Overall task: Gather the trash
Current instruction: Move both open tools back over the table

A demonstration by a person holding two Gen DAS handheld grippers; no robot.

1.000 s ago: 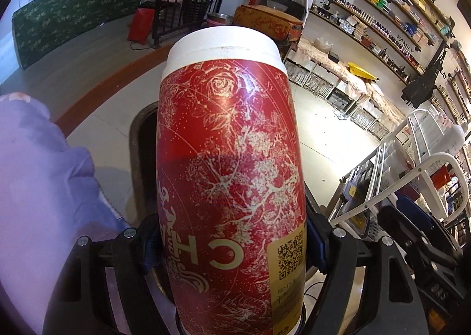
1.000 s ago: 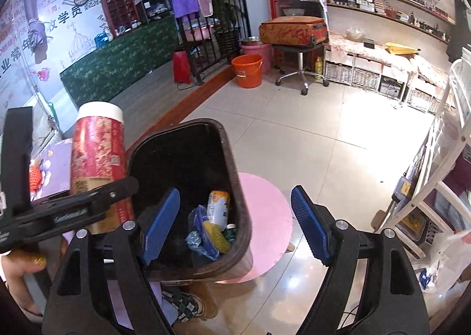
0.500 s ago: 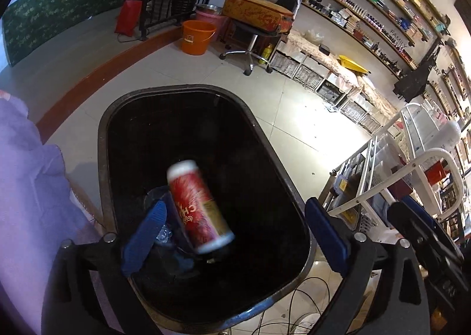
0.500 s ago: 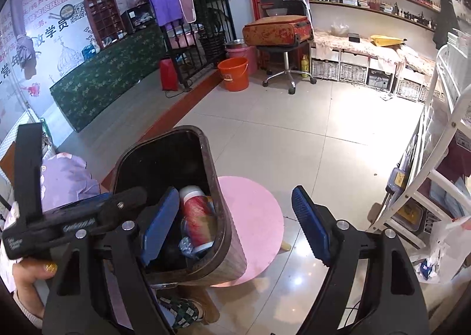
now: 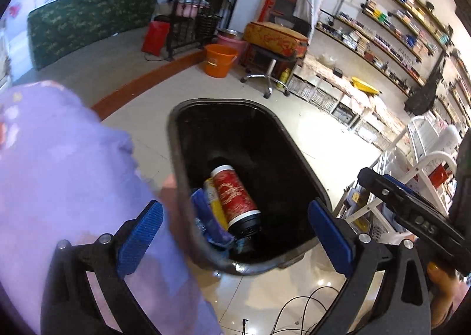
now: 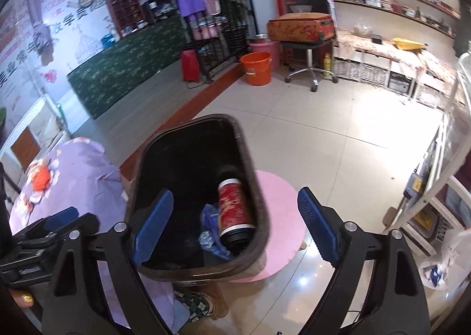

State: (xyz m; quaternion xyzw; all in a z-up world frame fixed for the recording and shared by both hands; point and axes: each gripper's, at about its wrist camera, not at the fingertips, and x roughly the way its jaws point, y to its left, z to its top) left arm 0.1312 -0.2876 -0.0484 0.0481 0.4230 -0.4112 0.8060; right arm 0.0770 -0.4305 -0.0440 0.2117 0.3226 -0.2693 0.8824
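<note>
A red canister with a white cap (image 5: 235, 199) lies inside the dark trash bin (image 5: 282, 132), on top of a yellow can (image 5: 214, 202) and blue wrappers (image 5: 206, 217). It also shows in the right wrist view (image 6: 234, 211), inside the bin (image 6: 141, 158). My left gripper (image 5: 235, 236) is open and empty above the bin's near rim. My right gripper (image 6: 232, 224) is open and empty, also above the bin.
The bin stands on a pink round stool (image 6: 279, 217). A table with a purple cloth (image 5: 59, 173) is to the left. A white rack (image 5: 424, 176) stands to the right. An orange bucket (image 6: 256, 68) and an office chair (image 6: 309, 49) stand farther back. Cables (image 5: 300, 311) lie on the floor.
My left gripper opened and let the red canister go; it fell into the bin and now lies at rest there. Both grippers have drawn back a little.
</note>
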